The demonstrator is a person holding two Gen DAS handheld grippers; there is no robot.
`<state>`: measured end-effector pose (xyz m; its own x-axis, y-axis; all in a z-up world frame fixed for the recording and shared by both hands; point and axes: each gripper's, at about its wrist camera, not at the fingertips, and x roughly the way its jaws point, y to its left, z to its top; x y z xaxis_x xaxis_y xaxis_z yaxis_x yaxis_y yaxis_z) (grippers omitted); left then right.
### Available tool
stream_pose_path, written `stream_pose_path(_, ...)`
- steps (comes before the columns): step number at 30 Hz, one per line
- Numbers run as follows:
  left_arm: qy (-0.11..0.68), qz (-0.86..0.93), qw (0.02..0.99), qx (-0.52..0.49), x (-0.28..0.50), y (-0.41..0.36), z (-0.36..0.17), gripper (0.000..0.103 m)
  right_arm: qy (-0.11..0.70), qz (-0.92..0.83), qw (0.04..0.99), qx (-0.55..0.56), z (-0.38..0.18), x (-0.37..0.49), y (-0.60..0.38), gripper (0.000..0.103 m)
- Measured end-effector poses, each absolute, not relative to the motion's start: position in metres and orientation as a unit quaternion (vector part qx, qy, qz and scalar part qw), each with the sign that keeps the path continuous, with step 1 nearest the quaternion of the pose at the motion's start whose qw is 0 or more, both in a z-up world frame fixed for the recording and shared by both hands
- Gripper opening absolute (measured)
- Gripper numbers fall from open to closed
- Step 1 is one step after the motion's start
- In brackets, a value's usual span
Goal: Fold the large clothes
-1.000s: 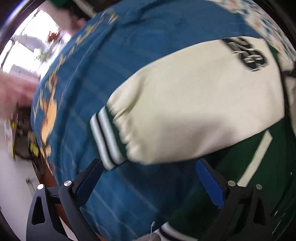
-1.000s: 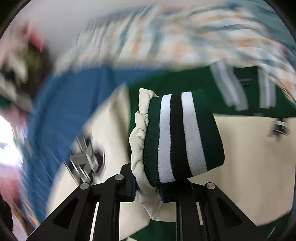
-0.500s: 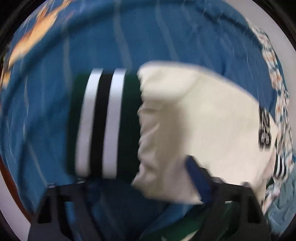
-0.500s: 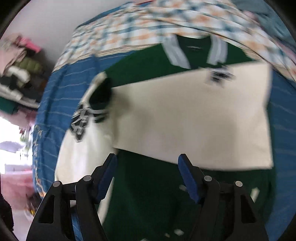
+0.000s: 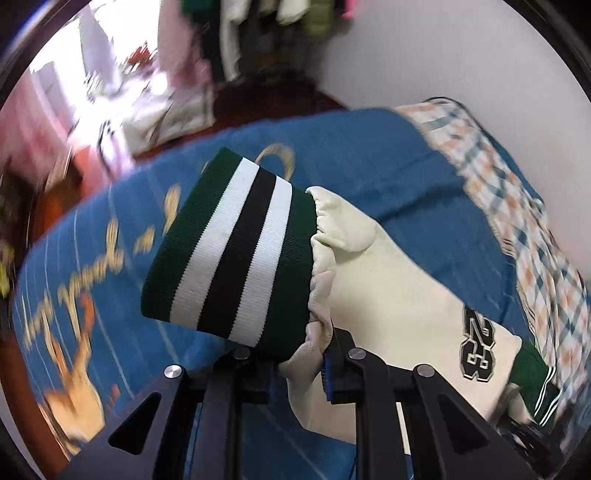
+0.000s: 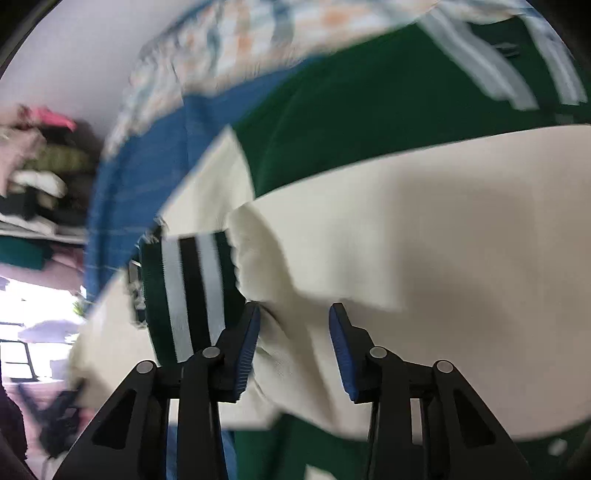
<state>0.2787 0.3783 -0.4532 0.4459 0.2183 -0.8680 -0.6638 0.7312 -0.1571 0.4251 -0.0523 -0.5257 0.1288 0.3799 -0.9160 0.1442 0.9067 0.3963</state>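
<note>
The garment is a green varsity jacket (image 6: 369,110) with cream sleeves, spread on a blue bedspread (image 5: 369,155). My left gripper (image 5: 291,365) is shut on one cream sleeve (image 5: 399,295) just behind its green, white and black striped cuff (image 5: 229,258), which stands up off the bed. A "23" patch (image 5: 476,350) shows further down that sleeve. In the right wrist view, my right gripper (image 6: 295,332) is closing. Its blue pads (image 6: 341,343) stand apart, with the other cream sleeve (image 6: 424,229) between them. That sleeve's striped cuff (image 6: 184,295) lies just left of the jaws.
A checked quilt (image 5: 517,206) lies along the far right of the bed against a white wall (image 5: 443,55). Beyond the bed's far edge are hanging clothes (image 5: 258,29) and a bright window (image 5: 74,74). Stacked clothes (image 6: 37,177) sit on shelves at left.
My left gripper, open above the sleeve lying on the bed, has shut near its cuff and lifted it. My right gripper let go of the cuff it held and now straddles a sleeve again.
</note>
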Motion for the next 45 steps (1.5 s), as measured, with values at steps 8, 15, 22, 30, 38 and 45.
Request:
stream_pose_path(8,0.424,0.240,0.863,-0.132,0.309,0.341,-0.394,0.014,0.631,0.074,0.738,0.227,-0.468,0.387,-0.115,0.052)
stream_pose_path(15,0.394,0.190,0.899,-0.035,0.326,0.258,-0.345,0.012,0.625,-0.150,0.765,0.040,-0.459,0.348,-0.190,0.074)
stream_pose_path(22,0.398,0.121,0.909,0.006,0.347,0.161,-0.327,0.011,0.614,-0.173,0.769,0.052,-0.460,0.348,-0.216,0.083)
stream_pose_path(30,0.408,-0.014,0.913,0.025,0.365,0.005,-0.315,0.011,0.605,-0.179,0.766,0.124,-0.448,0.322,-0.287,0.084)
stream_pose_path(38,0.476,-0.185,0.859,0.040,0.357,-0.207,-0.375,0.011,0.600,-0.200,0.722,0.279,-0.462,0.225,-0.411,0.084)
stream_pose_path(45,0.535,-0.266,0.793,0.116,0.336,-0.328,-0.443,0.015,0.593,-0.203,0.707,0.327,-0.470,0.154,-0.480,0.085)
